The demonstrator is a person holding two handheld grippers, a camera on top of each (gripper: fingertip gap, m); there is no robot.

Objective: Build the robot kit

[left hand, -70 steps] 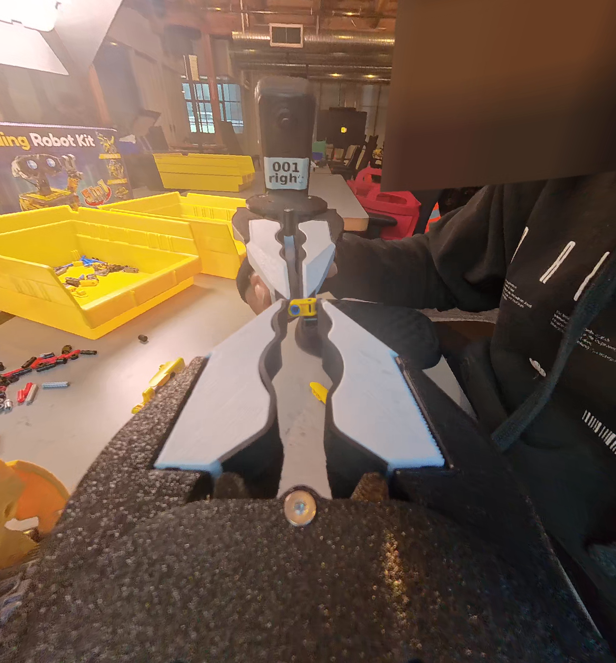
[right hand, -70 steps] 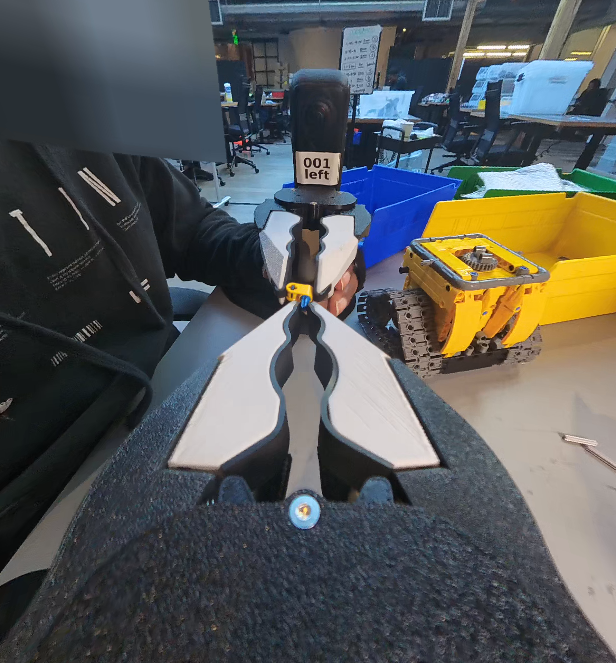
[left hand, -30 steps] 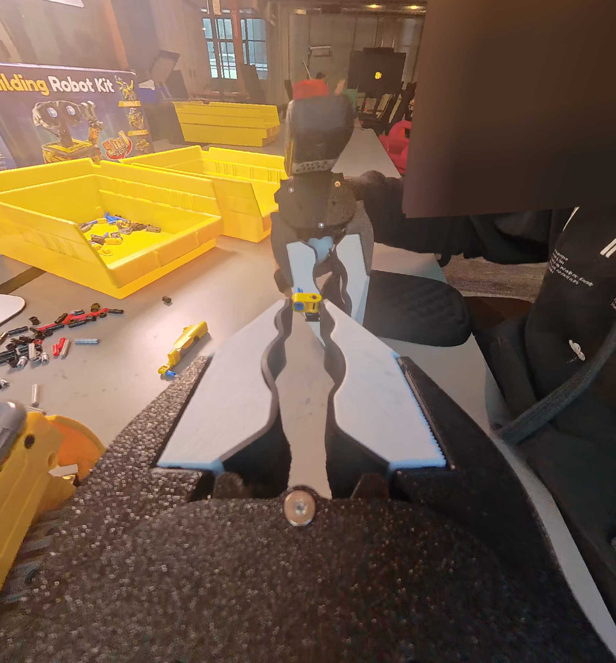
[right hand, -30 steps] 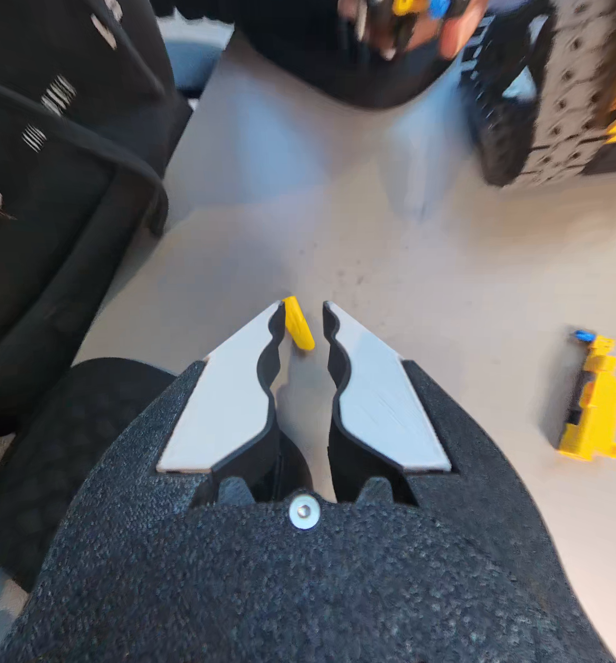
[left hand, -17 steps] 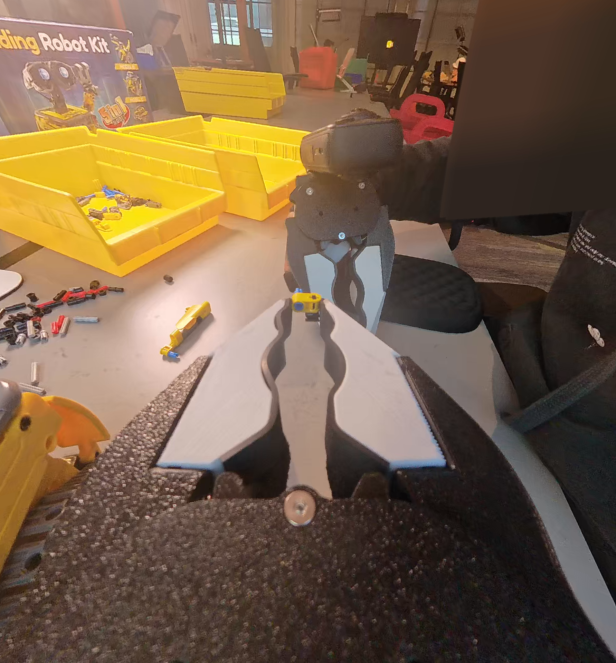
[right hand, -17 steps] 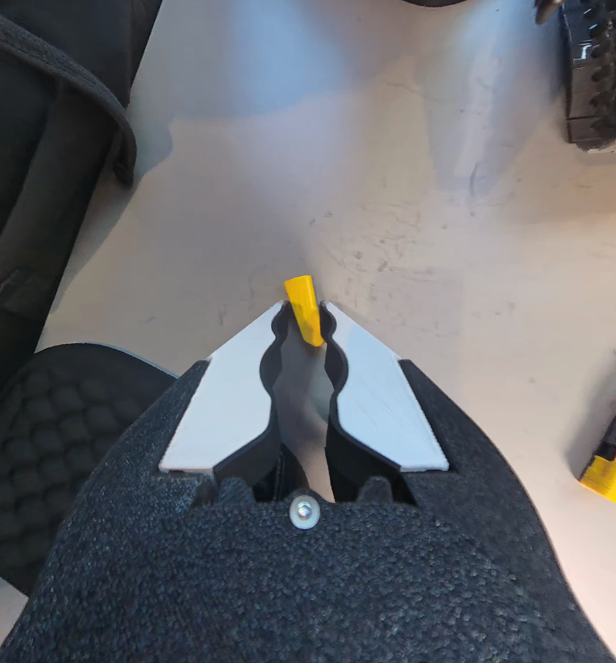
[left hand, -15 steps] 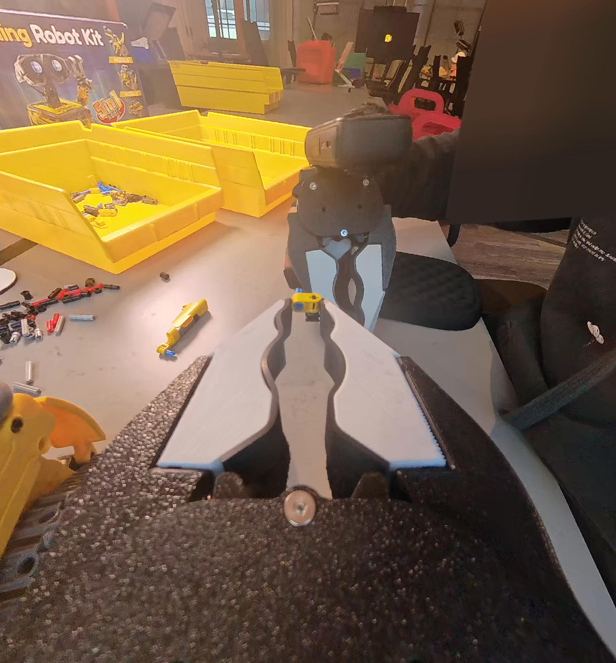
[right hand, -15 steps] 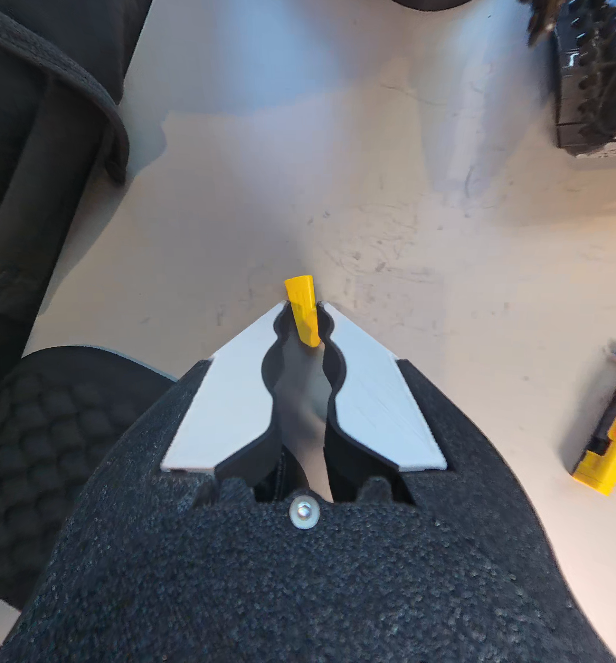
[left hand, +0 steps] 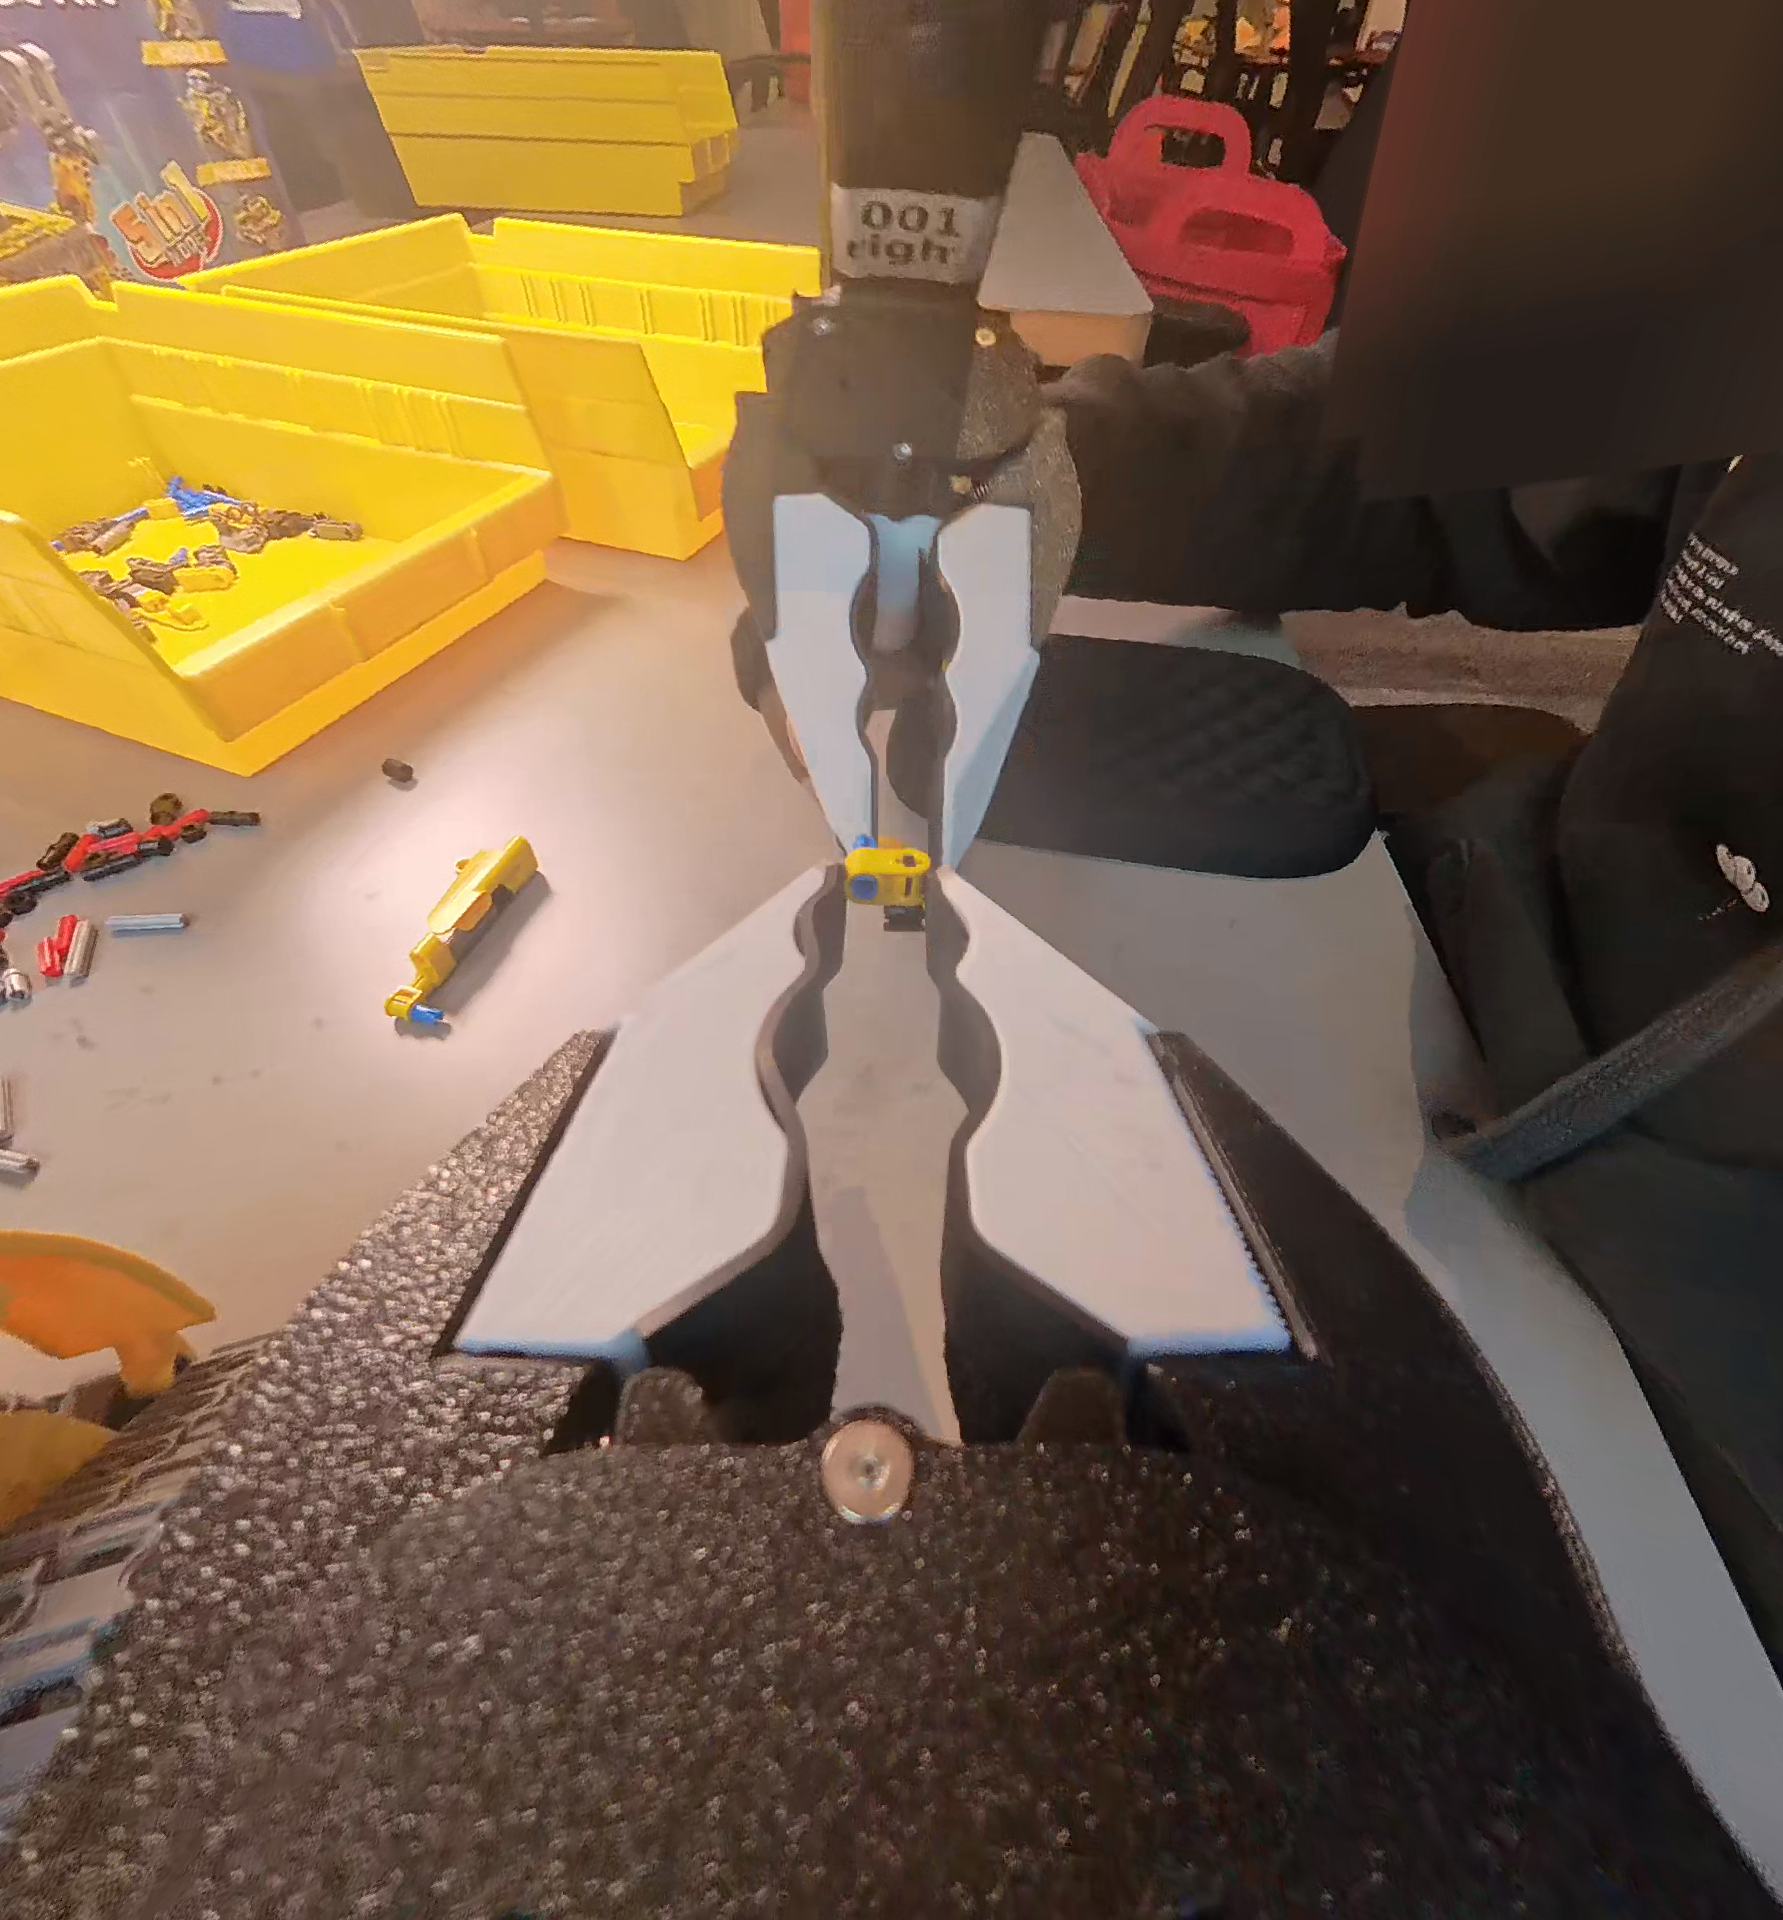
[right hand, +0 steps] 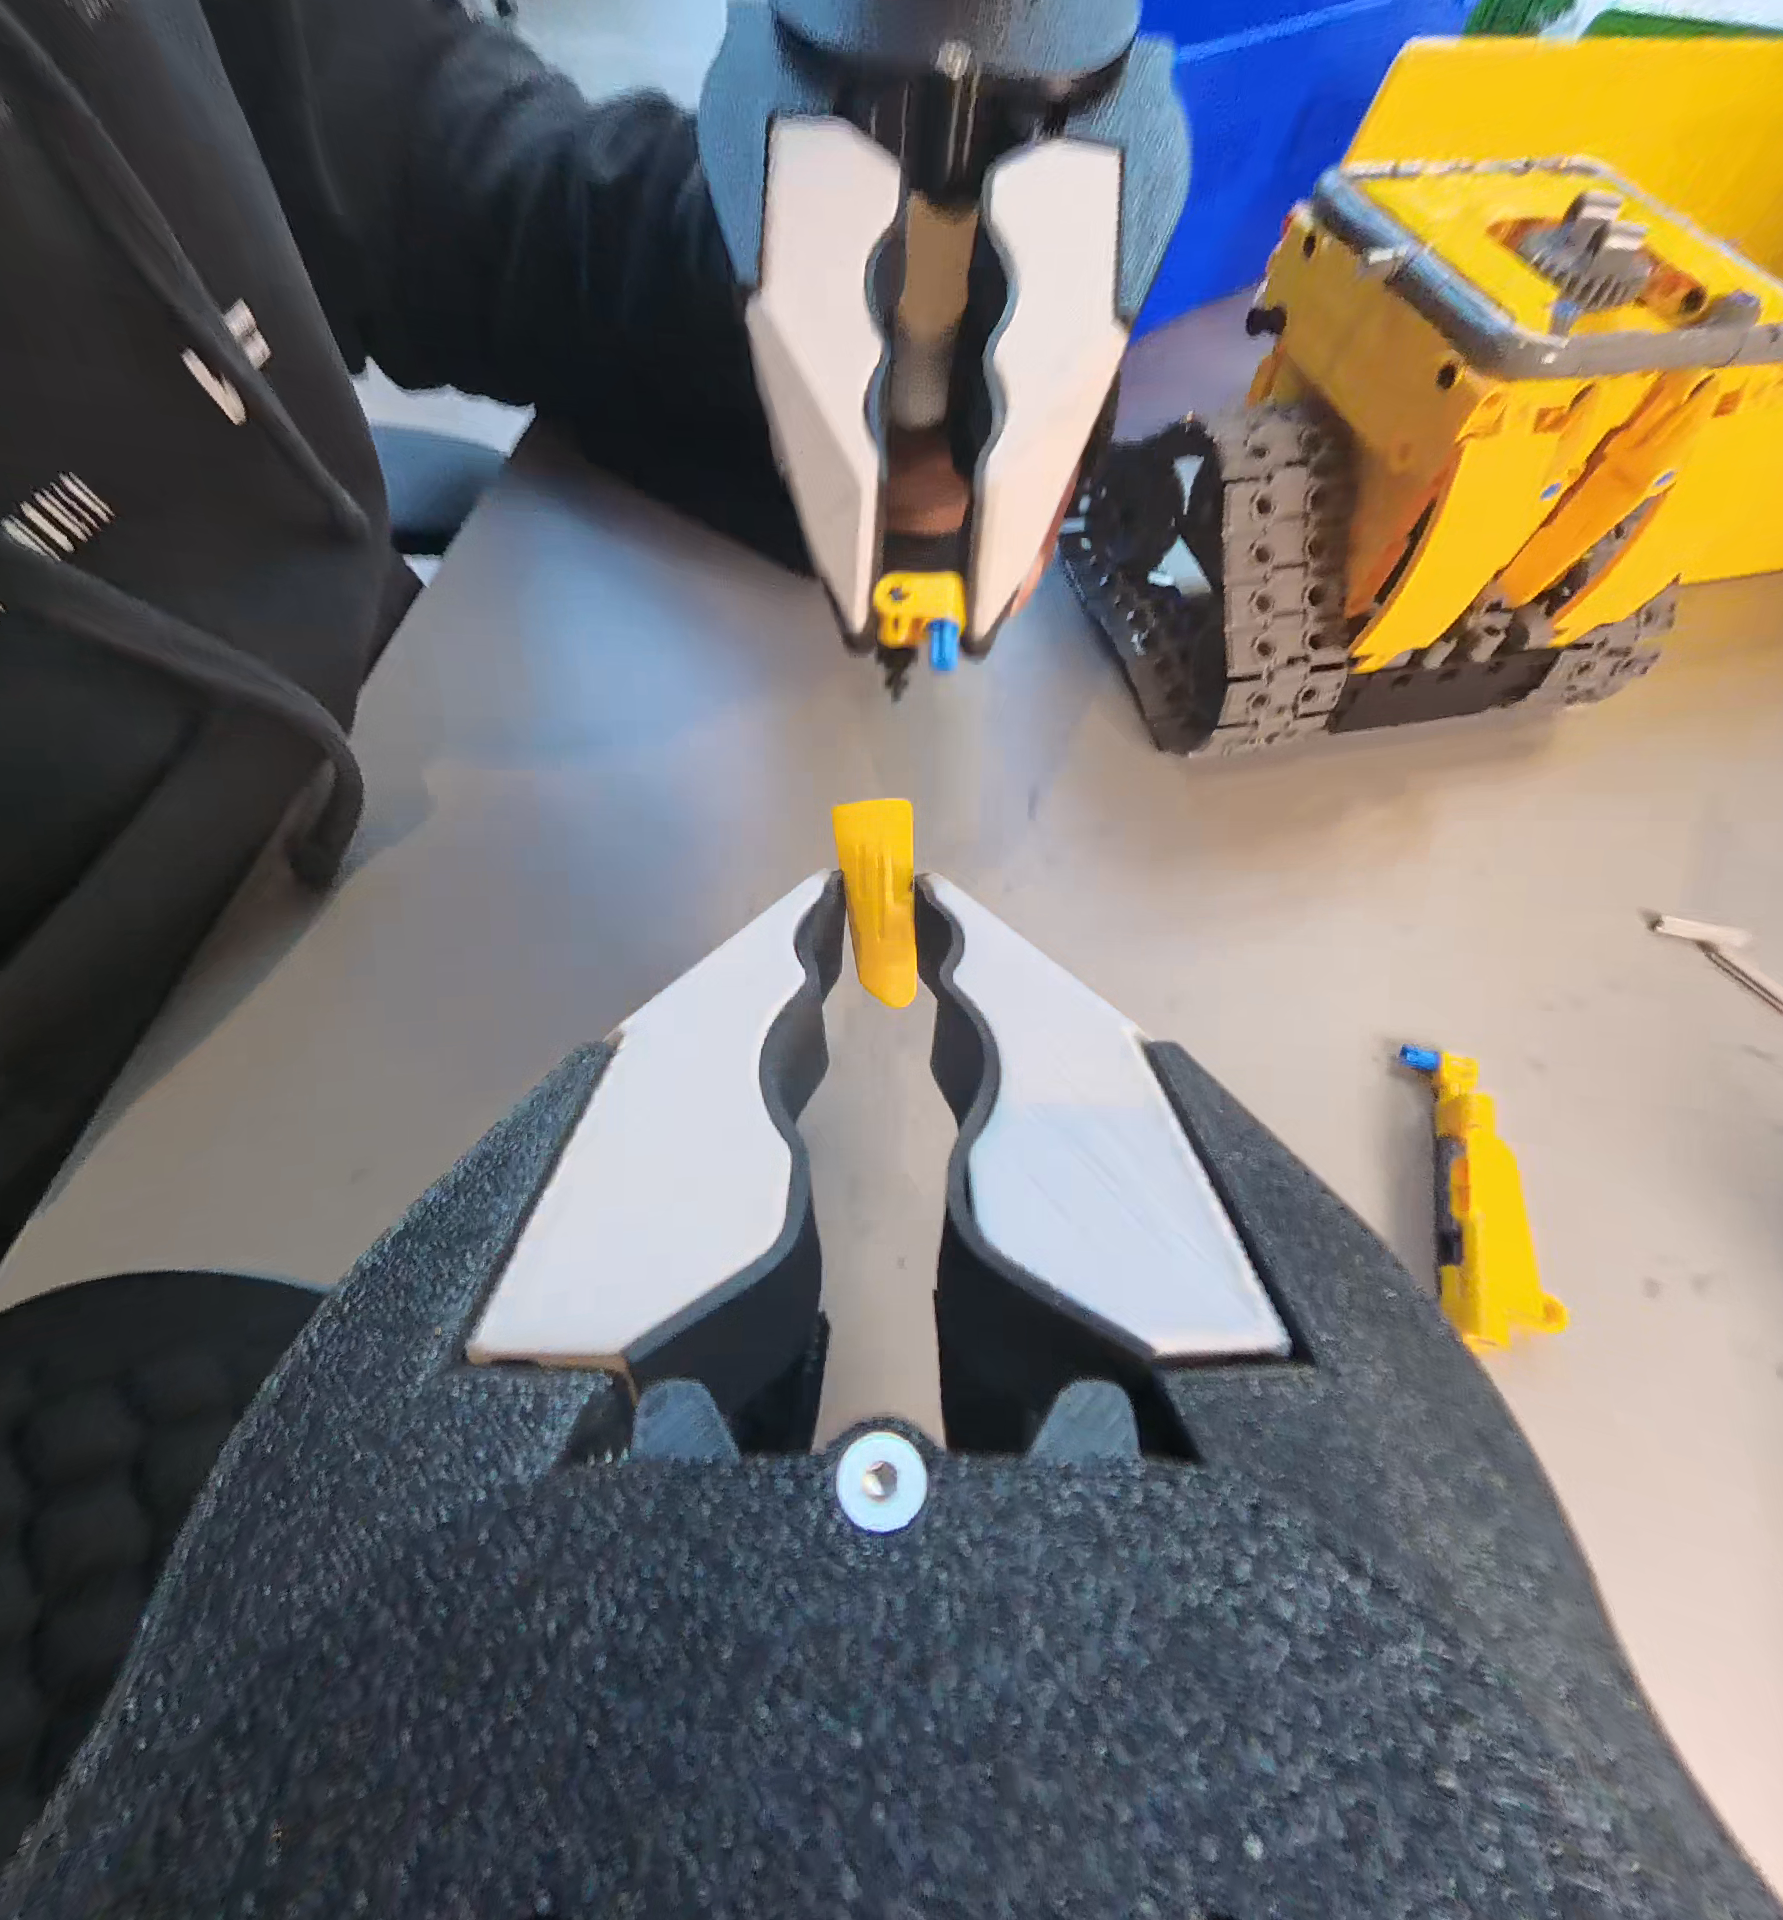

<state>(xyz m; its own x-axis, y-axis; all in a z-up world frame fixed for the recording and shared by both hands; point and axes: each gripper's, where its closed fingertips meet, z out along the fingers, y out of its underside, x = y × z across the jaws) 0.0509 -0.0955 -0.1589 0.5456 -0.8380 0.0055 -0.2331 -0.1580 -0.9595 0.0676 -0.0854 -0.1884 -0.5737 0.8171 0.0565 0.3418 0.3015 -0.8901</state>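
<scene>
My left gripper (left hand: 885, 878) is shut on a small yellow connector (left hand: 892, 864) with a blue pin, held above the grey table (left hand: 606, 831). My right gripper (right hand: 873, 885) is shut on a yellow wedge-shaped piece (right hand: 871, 847) that sticks out past the fingertips. The two grippers face each other, tip to tip, a short gap apart. In the right wrist view the left gripper (right hand: 918, 636) shows ahead with the connector (right hand: 916, 605). In the left wrist view the right gripper (left hand: 897, 831) shows just beyond the connector; the wedge is mostly hidden there.
A yellow tracked robot model (right hand: 1438, 447) stands on the table. A yellow arm sub-assembly (right hand: 1479, 1195) lies nearby; it also shows in the left wrist view (left hand: 466, 925). Yellow bins (left hand: 243, 665), loose small parts (left hand: 56, 862), a black armrest (left hand: 1178, 758) and a person in black (right hand: 139, 416) surround the space. The left gripper's tips are roughly 4 cm from the right gripper's.
My right gripper closed on the yellow wedge lying on the table, lifted it and swung up to face the left gripper. My left gripper kept hold of the connector.
</scene>
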